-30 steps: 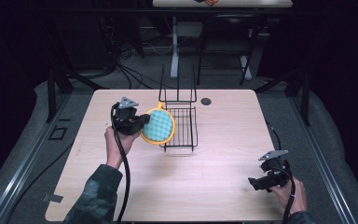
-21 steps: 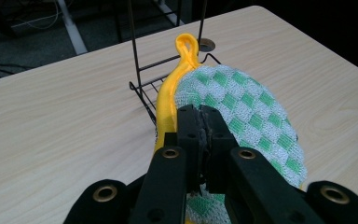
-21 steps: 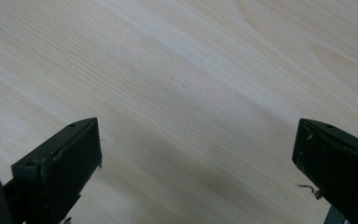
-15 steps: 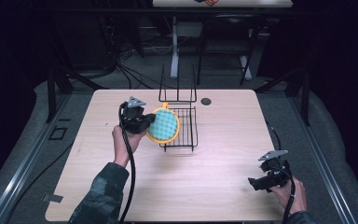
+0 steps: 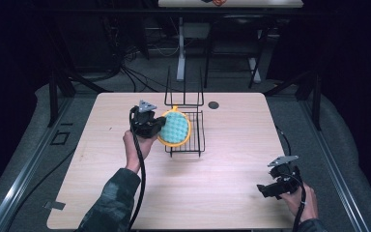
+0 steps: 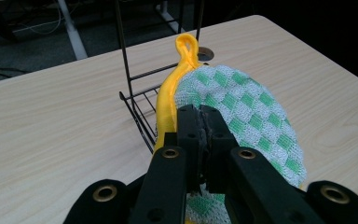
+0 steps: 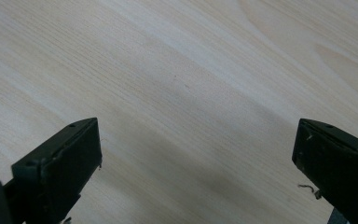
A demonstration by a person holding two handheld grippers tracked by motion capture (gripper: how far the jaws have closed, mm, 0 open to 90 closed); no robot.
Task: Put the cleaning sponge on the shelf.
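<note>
A round pot holder [image 5: 175, 128] with a green-and-white checked face, yellow rim and yellow hanging loop [image 6: 188, 45] is held upright over the left side of a black wire rack [image 5: 195, 142]. My left gripper [image 5: 158, 124] is shut on the pot holder's near edge; in the left gripper view its jaws pinch the checked cloth [image 6: 242, 107], and the rack's wires [image 6: 137, 119] stand just behind. My right gripper [image 5: 262, 189] hovers low over the table's front right with its jaws wide apart and only bare wood [image 7: 191, 102] between them.
The wooden table [image 5: 232, 193] has a dark round grommet hole [image 5: 213, 105] behind the rack. The rack's tall back wires [image 5: 183, 89] rise near the far edge. Dark floor, cables and table legs lie beyond.
My left gripper has carried the pot holder to the right and farther back, over the rack's left side. The right gripper has stayed where it was.
</note>
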